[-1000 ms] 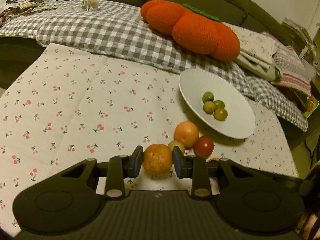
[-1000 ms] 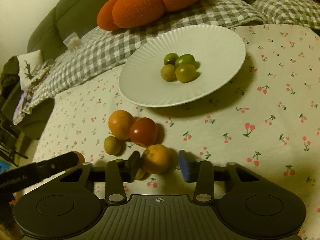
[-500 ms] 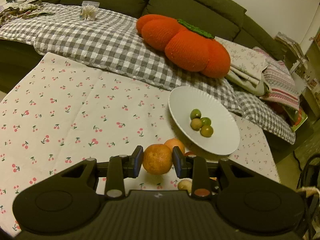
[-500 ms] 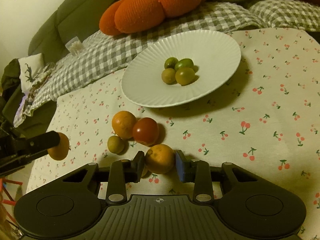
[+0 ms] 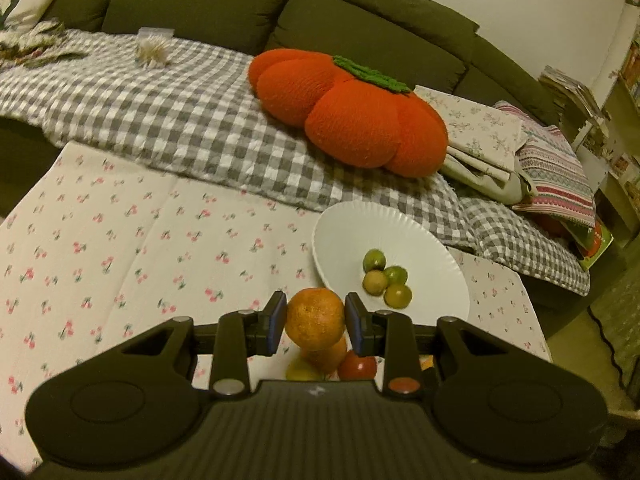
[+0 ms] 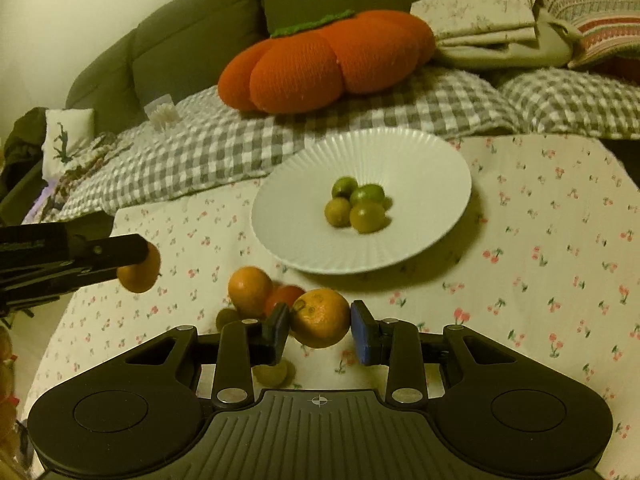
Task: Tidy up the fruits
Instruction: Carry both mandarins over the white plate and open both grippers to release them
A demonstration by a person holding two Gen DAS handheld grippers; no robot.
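Both oranges have risen off the cherry-print cloth point(image 6: 560, 240): the left gripper point(image 5: 315, 322) pinches one orange point(image 5: 315, 317), the right gripper point(image 6: 320, 322) another point(image 6: 321, 317), near the white plate point(image 6: 304, 248) of small green fruits point(image 6: 358, 208).

Two hand-held grippers are raised above the counter, each tilted forward and downward. The left gripper point(image 5: 315, 323) has its two dark fingers point(image 5: 276, 322) closed against opposite sides of an orange point(image 5: 315, 318), which is lifted clear of the surface. Seen from the right wrist camera, the same left gripper point(image 6: 138, 266) enters from the left edge as a dark bar with its fruit at the tip. The right gripper point(image 6: 320, 326) pinches a second orange point(image 6: 320, 317) between its fingers point(image 6: 362, 330), the blue pad on the right finger and the dark left finger both pressing on the peel. No hand or sleeve shows in either view.
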